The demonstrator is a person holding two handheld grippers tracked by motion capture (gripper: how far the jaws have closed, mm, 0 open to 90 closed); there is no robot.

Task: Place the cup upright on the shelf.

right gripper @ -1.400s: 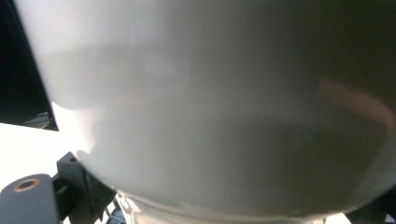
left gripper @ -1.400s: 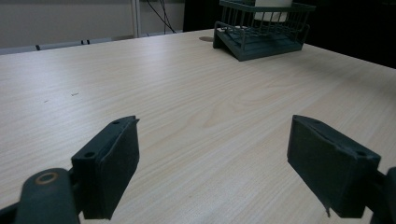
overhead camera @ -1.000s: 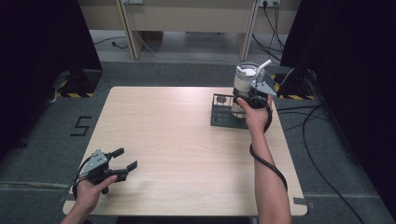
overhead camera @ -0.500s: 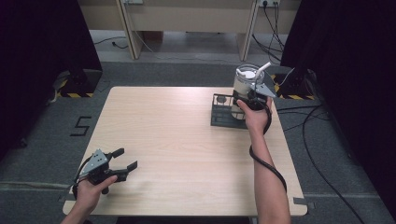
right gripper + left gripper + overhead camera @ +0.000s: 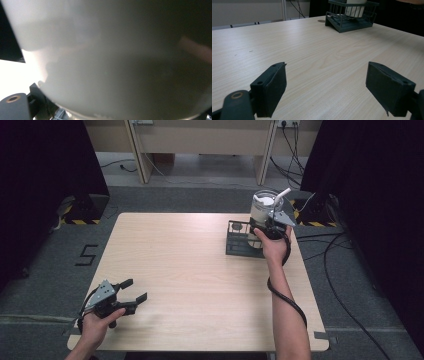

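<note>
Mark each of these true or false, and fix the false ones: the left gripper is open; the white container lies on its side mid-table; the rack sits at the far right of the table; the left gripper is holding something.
1. The left gripper is open. True: its jaws stand wide apart over bare wood.
2. The white container lies on its side mid-table. False: it stands upright at the dark wire rack, with the right gripper against it.
3. The rack sits at the far right of the table. True.
4. The left gripper is holding something. False: nothing lies between its jaws.
</note>
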